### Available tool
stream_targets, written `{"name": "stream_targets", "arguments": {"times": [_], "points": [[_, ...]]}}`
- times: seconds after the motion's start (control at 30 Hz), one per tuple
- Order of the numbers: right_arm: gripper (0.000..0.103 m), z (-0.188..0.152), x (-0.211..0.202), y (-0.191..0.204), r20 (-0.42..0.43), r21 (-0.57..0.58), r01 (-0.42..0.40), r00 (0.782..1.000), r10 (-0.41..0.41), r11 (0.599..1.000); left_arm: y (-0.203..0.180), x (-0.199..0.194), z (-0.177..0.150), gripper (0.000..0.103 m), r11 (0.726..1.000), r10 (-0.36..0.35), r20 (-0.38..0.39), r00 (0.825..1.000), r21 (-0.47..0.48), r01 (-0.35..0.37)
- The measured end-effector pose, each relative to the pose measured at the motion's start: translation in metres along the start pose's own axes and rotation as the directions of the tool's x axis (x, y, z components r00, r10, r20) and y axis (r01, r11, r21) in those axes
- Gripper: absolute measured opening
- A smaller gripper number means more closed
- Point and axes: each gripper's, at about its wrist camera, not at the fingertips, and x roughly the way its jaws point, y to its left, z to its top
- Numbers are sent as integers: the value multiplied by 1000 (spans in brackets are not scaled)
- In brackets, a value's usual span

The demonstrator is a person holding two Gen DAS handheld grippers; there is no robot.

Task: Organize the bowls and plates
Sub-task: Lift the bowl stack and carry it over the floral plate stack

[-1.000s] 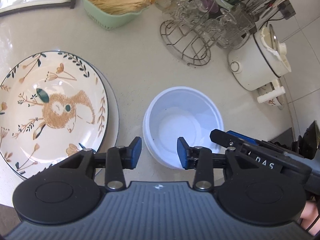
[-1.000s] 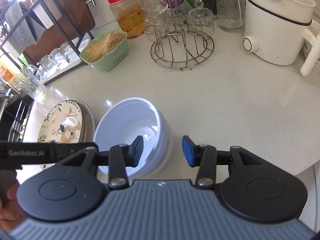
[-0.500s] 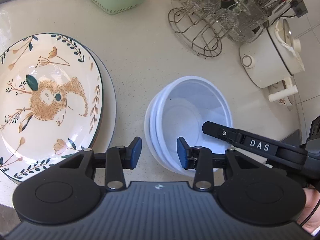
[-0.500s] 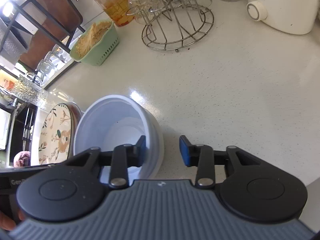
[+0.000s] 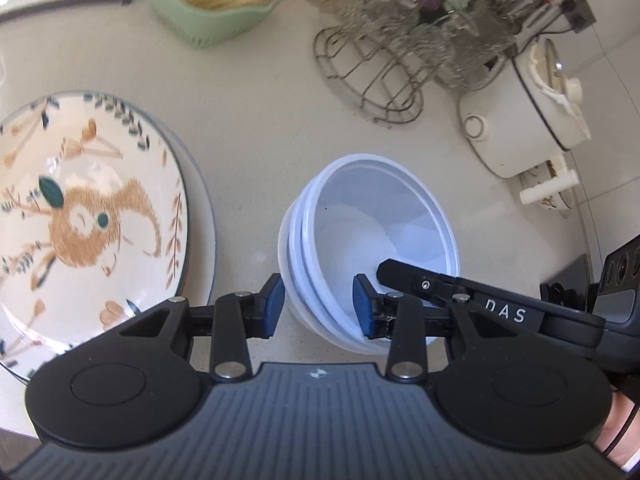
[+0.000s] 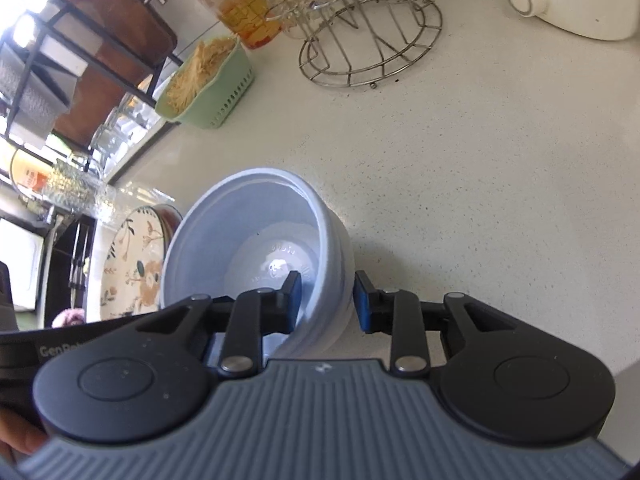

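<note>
**Both grippers straddling the bowl rim from opposite sides**

So the stack of pale blue bowls (image 5: pixel 370 236) sat in the middle of the worktop (image 5: pixel 256 120), just right of the big plate (image 5: pixel 84 216). The left gripper (image 5: pixel 319 305) had its jaws spread, one blue pad outside the near-left wall of the bowls and the other over the inside, so the rim sat between them. Couldn't see either pad actually pressing on it. The right gripper (image 6: pixel 327 298) was doing the same from the other side: jaws released, left pad down inside the bowl, right pad outside the wall, with a sliver of gap showing on the outer side. From the left wrist view you could see one black finger of the right gripper reaching into the bowl.

The bowls looked like smooth, thin plastic, round, with stepped rims nested in each other, and the top one sat tilted. The plate was glossy ceramic, cream with a tan animal, leaves and a dark rim, resting on another plate. The worktop was a speckled off-white stone. Further back: a mint green plastic basket (image 6: pixel 208 84) of noodle-like strands, a round wire rack (image 6: pixel 372 40) with glasses, and a white pot (image 5: pixel 520 120).
</note>
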Motion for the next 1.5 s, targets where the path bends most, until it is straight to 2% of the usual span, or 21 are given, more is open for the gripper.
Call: {"name": "stream_targets", "arguments": {"times": [0.37, 0.6, 0.83, 1.1, 1.37, 1.5], "points": [[31, -8, -41, 22, 103, 22, -16, 995, 14, 1000, -15, -53, 6, 43, 998, -36, 46, 998, 61, 33], [31, -11, -66, 39, 195, 25, -16, 981, 10, 1000, -30, -78, 9, 43, 988, -44, 85, 995, 148, 31], [32, -15, -72, 47, 255, 29, -25, 967, 16, 999, -28, -93, 15, 43, 981, -54, 101, 993, 189, 34], [32, -17, -69, 71, 292, -15, -26, 956, 29, 1000, 3, -113, 19, 43, 985, -80, 127, 989, 163, 59], [32, -19, -53, 113, 313, -80, -56, 946, 78, 995, 46, -134, 24, 43, 989, -55, 159, 986, 147, 31], [32, -21, -39, 130, 304, -92, -66, 948, 91, 994, 68, -143, 25, 43, 990, -44, 172, 984, 142, 20]]}}
